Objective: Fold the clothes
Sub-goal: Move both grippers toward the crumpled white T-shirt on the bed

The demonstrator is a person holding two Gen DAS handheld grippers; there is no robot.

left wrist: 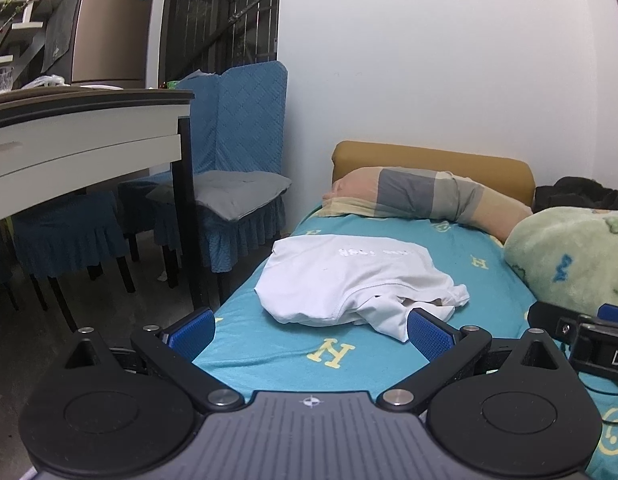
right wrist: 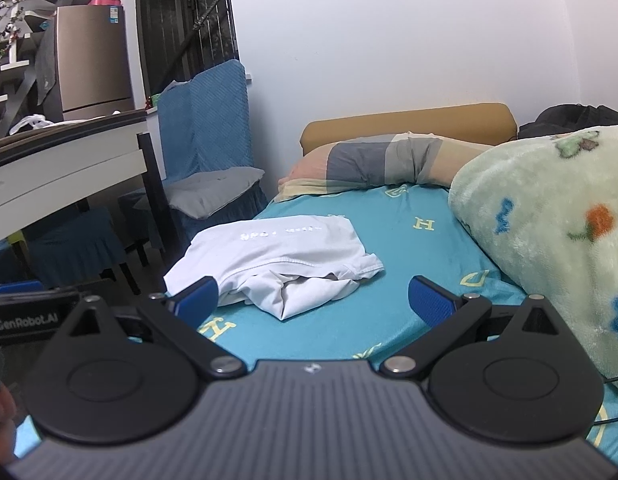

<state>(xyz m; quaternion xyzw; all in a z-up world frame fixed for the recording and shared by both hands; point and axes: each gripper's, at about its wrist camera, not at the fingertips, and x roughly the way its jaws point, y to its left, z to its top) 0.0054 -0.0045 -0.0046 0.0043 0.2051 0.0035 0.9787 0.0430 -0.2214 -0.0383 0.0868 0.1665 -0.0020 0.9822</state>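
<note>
A white garment (left wrist: 349,280) lies loosely folded on the turquoise bed sheet (left wrist: 293,356), with a crumpled edge toward me. My left gripper (left wrist: 309,332) hovers just short of that near edge, open wide, with nothing between its blue pads (left wrist: 427,334). In the right wrist view the same garment (right wrist: 277,256) sits ahead and to the left. My right gripper (right wrist: 313,304) is open too, its left pad (right wrist: 199,300) level with the garment's near left corner, its jaws empty. The other gripper's body (left wrist: 589,340) shows at the right edge of the left wrist view.
A plaid pillow (left wrist: 421,196) and a tan headboard (left wrist: 429,160) lie at the far end of the bed. A green fleece blanket (right wrist: 549,232) fills the right side. A table (left wrist: 77,136) and blue-covered chairs (left wrist: 237,184) stand left of the bed.
</note>
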